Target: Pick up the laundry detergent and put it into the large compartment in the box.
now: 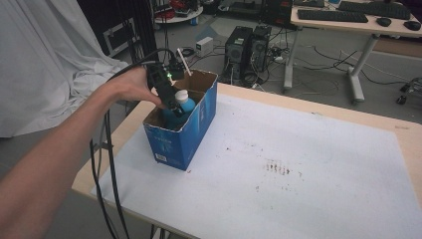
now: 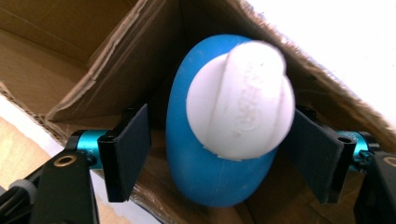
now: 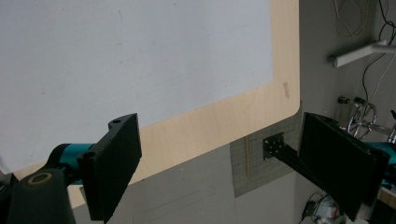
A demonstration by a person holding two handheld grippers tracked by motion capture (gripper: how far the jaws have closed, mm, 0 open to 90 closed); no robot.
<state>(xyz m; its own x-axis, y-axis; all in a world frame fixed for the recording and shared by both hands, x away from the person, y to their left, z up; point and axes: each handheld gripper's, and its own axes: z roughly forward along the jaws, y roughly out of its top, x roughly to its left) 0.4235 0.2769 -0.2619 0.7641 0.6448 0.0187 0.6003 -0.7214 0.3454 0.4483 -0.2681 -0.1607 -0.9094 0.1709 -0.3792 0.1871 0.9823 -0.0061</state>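
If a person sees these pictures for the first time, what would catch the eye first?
Probably the blue bottle with its white cap, standing inside the blue box near the table's left edge. The left gripper reaches into the box, and in the left gripper view its jaws stand open on either side of the bottle, with a gap on the left. The right gripper hangs open over the table's corner, holding nothing.
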